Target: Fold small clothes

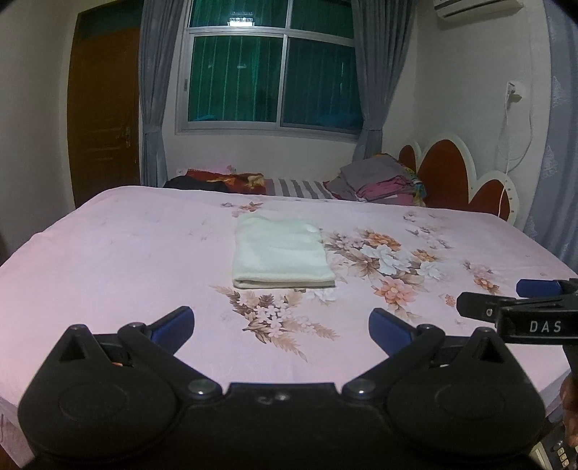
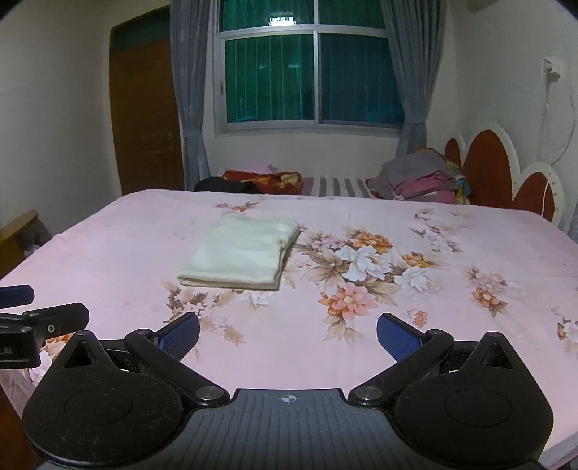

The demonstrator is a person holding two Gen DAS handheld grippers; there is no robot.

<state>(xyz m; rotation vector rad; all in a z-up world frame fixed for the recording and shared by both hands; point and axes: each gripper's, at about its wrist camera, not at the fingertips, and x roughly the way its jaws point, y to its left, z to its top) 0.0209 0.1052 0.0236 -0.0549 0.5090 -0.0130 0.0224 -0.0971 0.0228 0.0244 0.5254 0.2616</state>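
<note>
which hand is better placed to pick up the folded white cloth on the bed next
Left, marginally. The folded cream-white cloth lies almost straight ahead of the left tongs, while from the right tongs it sits off to the left. Both are open, empty and short of it over the pink floral bedsheet.

**Hidden and cut off**

The air conditioner point(image 1: 477, 7) was cut by the top edge. The right gripper point(image 1: 520, 303) ran off the left wrist view's right side. The folded cloth's point(image 2: 238, 253) inner layers were hidden. The clothes pile point(image 2: 422, 177) was too small to sort.
</note>
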